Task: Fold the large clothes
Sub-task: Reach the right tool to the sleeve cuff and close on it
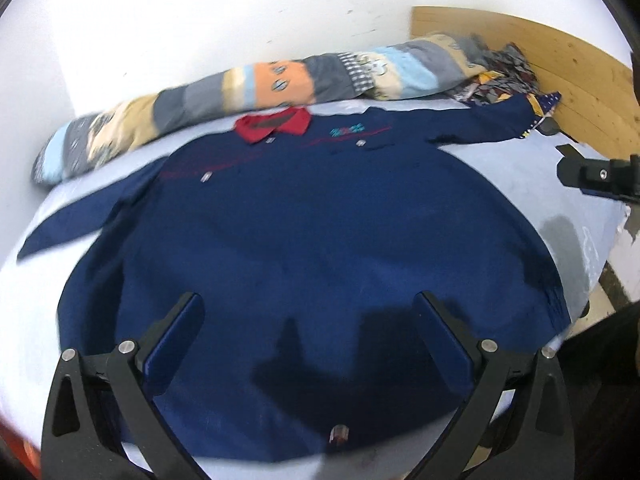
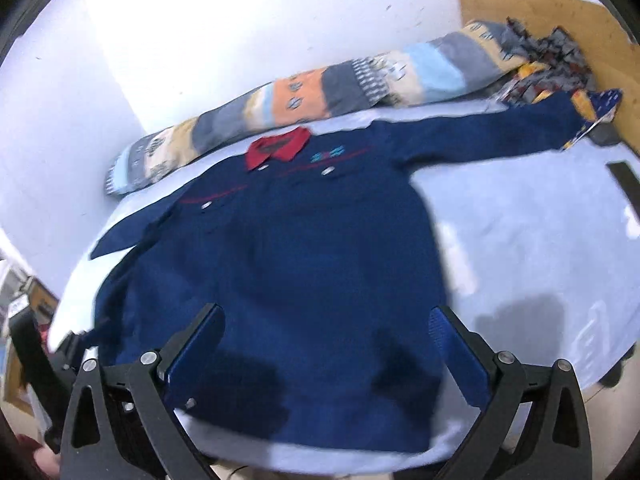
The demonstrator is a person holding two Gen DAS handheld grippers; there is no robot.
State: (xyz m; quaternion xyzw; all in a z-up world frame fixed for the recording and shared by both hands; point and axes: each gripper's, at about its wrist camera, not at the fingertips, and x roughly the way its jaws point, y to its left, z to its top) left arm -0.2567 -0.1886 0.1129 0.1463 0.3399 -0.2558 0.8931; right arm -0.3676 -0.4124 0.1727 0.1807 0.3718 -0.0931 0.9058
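Navy shirt (image 1: 304, 232) was matt woven cloth w/ red cloth collar (image 1: 276, 123) & shiny metallic-looking buttons (image 1: 205, 177). Bed sheet (image 2: 532, 248) pale blue cloth, smooth. Patchwork pillow (image 1: 248, 84) soft fabric. Headboard (image 1: 576, 80) bare light wood, knots showing. Gripper fingers (image 1: 476, 364) matt black plastic; pads (image 1: 444, 344) blue, ribbed.

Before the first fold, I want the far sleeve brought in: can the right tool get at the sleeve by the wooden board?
Probably yes. The right tool is open and empty above the shirt's hem, and the sleeve lies flat and uncovered across the bed. Only its cuff sits by the patterned cloth pile. It is a long reach, though.
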